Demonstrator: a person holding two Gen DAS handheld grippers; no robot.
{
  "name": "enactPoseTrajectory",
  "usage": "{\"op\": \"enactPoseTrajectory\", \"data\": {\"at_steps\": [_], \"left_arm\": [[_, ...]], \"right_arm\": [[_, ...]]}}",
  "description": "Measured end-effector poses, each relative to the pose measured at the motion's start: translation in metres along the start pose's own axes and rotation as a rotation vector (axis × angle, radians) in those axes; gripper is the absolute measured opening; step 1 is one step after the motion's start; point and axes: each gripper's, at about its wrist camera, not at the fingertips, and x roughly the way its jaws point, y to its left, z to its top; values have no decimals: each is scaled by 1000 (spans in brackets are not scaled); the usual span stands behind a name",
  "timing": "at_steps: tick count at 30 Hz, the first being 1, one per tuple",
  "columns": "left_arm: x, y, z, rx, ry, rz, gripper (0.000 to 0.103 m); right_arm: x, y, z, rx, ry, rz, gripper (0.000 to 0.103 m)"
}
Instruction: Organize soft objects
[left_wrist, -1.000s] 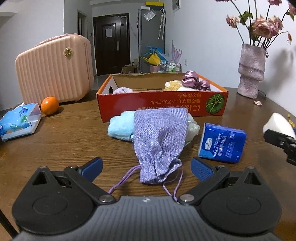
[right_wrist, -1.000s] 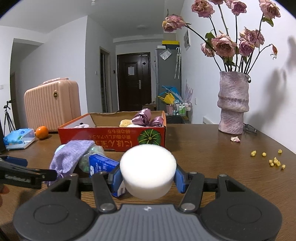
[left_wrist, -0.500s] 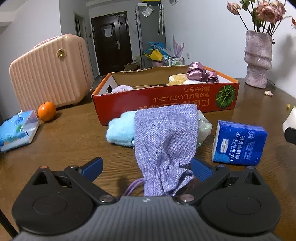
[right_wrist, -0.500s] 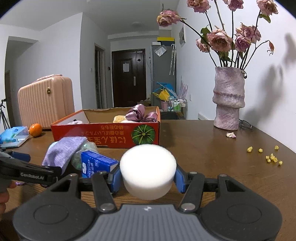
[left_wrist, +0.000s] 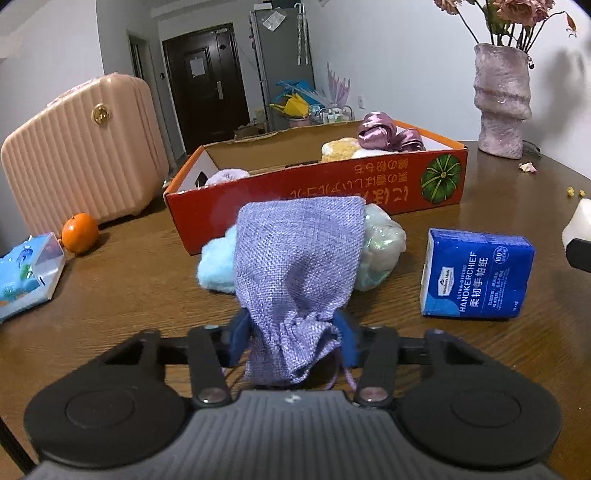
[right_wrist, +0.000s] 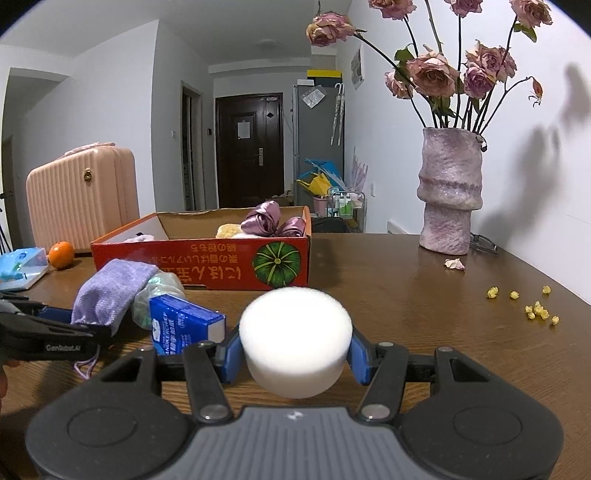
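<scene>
Now, at the lower centre of the left wrist view, the left gripper has just closed its jaws from wide open onto the gathered neck of the lilac pouch, so it looks ready to lift. The pouch is coarse-woven and slumped on the bench. The right gripper clasps a white foam puck. Beyond lies the red box, holding other soft items.

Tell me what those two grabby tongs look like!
Both tongs look the same. The left tongs and the right tongs each have a dark grey ribbed body with a tiny white logo, two round black discs at the sides, black link bars joined by silver rivets, and blue pads at the tips. From the right wrist view, small white lettering shows along the left tongs' side. No cables or sleeves show.
</scene>
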Motion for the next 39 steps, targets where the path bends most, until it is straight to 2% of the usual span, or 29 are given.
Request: {"op": "enactPoseTrajectory", "data": {"at_steps": [11, 39], "left_arm": [[-12, -3, -2, 12, -61, 27, 37], [-79, -1, -2, -47, -247, 43, 36]], "right_arm": [[0, -1, 0, 5, -6, -12, 56], [-17, 2, 11, 18, -116, -6, 56]]}}
